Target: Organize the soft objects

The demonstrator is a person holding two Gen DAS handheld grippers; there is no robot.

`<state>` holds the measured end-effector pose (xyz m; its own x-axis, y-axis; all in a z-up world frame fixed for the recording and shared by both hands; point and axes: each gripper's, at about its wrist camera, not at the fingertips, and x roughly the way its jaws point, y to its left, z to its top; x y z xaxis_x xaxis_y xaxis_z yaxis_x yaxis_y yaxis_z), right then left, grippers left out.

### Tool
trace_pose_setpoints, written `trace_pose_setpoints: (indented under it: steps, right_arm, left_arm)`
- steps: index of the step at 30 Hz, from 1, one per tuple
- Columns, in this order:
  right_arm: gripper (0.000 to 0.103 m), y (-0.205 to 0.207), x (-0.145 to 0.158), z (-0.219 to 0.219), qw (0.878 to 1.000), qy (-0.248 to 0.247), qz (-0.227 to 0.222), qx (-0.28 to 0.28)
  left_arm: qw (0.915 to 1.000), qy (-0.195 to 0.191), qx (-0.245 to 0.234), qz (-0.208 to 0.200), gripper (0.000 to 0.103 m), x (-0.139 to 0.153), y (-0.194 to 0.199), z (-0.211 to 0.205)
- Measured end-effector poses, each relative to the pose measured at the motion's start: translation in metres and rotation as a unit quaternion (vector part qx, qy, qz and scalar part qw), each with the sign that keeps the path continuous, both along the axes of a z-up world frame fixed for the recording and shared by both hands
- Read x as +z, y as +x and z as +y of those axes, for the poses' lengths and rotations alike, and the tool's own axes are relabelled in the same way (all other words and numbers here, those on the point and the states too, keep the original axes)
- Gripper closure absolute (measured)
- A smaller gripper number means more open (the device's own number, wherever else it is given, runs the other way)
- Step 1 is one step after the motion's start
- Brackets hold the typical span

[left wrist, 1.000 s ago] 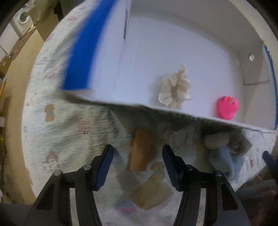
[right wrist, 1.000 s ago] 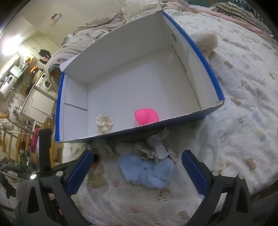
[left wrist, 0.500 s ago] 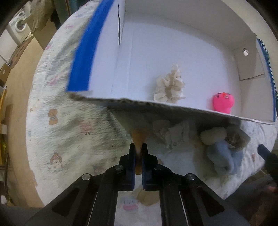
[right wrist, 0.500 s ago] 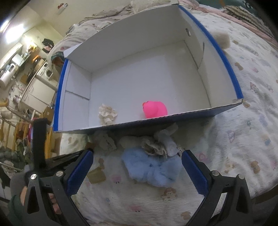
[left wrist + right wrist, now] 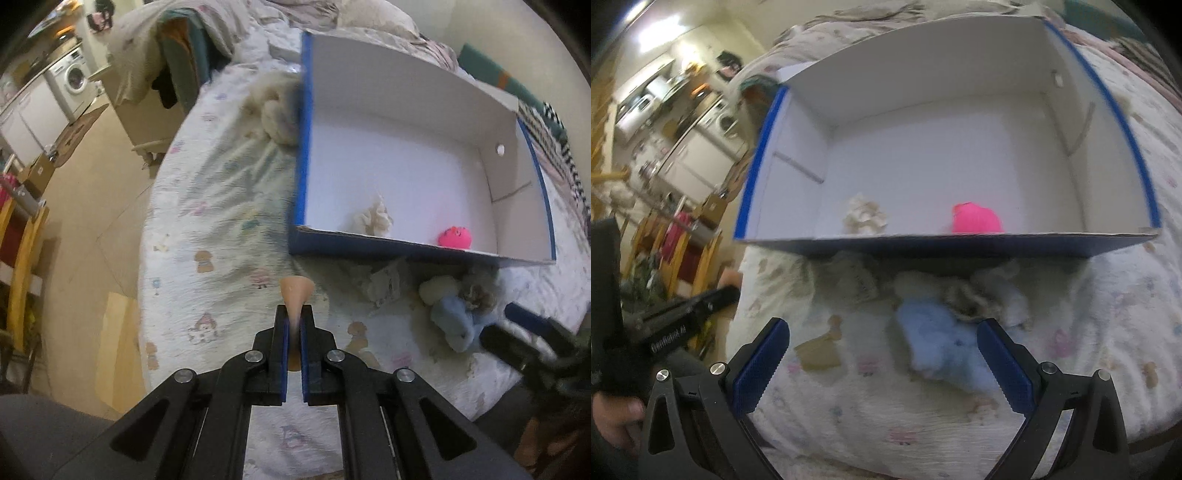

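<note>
My left gripper [image 5: 294, 314] is shut on a tan foam piece [image 5: 296, 293], squeezed flat and lifted above the bedsheet in front of the box's near left corner. The blue-and-white cardboard box [image 5: 406, 245] holds a cream scrunchie [image 5: 373, 219] and a pink squishy toy [image 5: 455, 236]; both also show in the right wrist view, scrunchie [image 5: 864, 218] and toy [image 5: 977, 219]. My right gripper [image 5: 882, 354] is open and empty, just short of a light blue plush [image 5: 942, 343] that lies in front of the box [image 5: 945, 245].
Grey and cream soft pieces [image 5: 964, 295] and a crumpled white one [image 5: 384, 284] lie along the box's front wall. A cream fluffy bundle [image 5: 277, 114] sits left of the box. The bed edge [image 5: 142, 258] drops to the floor at left.
My left gripper closed on the tan foam piece, then lifted it and pulled back from the box. My right gripper moved closer to the blue plush, staying open.
</note>
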<state>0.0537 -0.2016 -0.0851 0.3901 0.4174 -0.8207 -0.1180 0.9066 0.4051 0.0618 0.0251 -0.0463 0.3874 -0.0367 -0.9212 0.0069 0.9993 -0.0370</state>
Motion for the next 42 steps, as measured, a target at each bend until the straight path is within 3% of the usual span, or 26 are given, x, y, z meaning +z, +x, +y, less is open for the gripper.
trace_pose_setpoints:
  steps: [9, 13, 15, 18, 25, 29, 31, 33, 36, 42]
  right_arm:
    - [0.000, 0.003, -0.012, 0.035, 0.995, 0.077, 0.022, 0.061]
    - [0.020, 0.009, -0.021, 0.052, 0.993, 0.078, 0.030, 0.079]
    - [0.023, 0.011, -0.026, 0.060, 0.994, 0.067, 0.029, 0.084]
    - [0.023, 0.010, -0.032, 0.078, 0.994, 0.011, 0.018, 0.110]
    - [0.024, 0.004, -0.071, 0.118, 0.982, -0.060, 0.049, 0.175]
    - [0.063, 0.000, -0.074, 0.127, 0.978, -0.087, 0.025, 0.186]
    - [0.068, 0.000, -0.072, 0.124, 0.980, -0.072, 0.023, 0.183]
    - [0.086, 0.000, -0.067, 0.119, 0.982, -0.063, 0.015, 0.177]
    - [0.092, 0.003, -0.059, 0.112, 0.983, -0.050, 0.007, 0.174]
    - [0.093, -0.001, -0.044, 0.096, 0.988, -0.027, 0.000, 0.154]
  left_arm:
    - [0.9996, -0.018, 0.023, 0.002, 0.098, -0.010, 0.001, 0.024]
    - [0.9985, -0.029, 0.045, 0.008, 0.098, -0.013, -0.001, 0.043]
    - [0.9977, -0.037, 0.054, 0.015, 0.098, -0.014, -0.003, 0.050]
    - [0.9973, -0.042, 0.058, 0.014, 0.098, -0.011, -0.006, 0.053]
    - [0.9968, -0.044, 0.065, 0.014, 0.098, -0.012, -0.011, 0.059]
    - [0.9971, -0.041, 0.062, 0.016, 0.098, -0.014, -0.011, 0.056]
    - [0.9973, -0.039, 0.059, 0.017, 0.098, -0.014, -0.010, 0.053]
    - [0.9975, -0.038, 0.057, 0.017, 0.098, -0.015, -0.009, 0.052]
    - [0.9976, -0.038, 0.056, 0.017, 0.098, -0.016, -0.009, 0.050]
    - [0.9974, -0.045, 0.052, 0.020, 0.098, -0.019, -0.005, 0.041]
